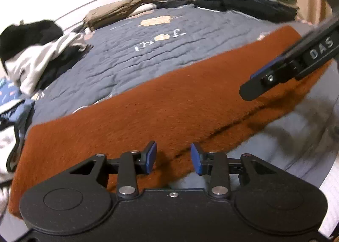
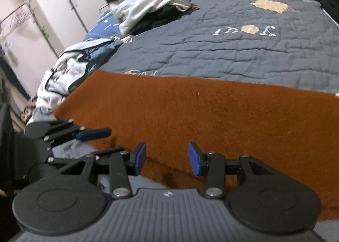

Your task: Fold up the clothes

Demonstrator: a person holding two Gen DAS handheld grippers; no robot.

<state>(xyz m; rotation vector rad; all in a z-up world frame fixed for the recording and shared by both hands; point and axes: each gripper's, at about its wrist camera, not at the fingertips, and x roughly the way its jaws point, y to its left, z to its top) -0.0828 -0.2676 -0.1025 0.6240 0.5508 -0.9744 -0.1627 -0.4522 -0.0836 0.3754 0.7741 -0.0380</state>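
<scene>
Left wrist view: left gripper (image 1: 173, 158) spread part-way, nothing between blue pads, hovering over near edge of rust-brown garment (image 1: 159, 114). Garment flat on grey-blue quilt (image 1: 148, 51), long axis from lower left to upper right. Right gripper (image 1: 267, 80) enters from right above garment; its gap not readable here. One stack of folded dark clothes (image 1: 247, 2) at far edge

Right wrist view: right gripper (image 2: 167, 158) spread, empty, over garment's (image 2: 201, 114) near edge. One pile of unfolded clothes (image 2: 148, 6) far left
</scene>
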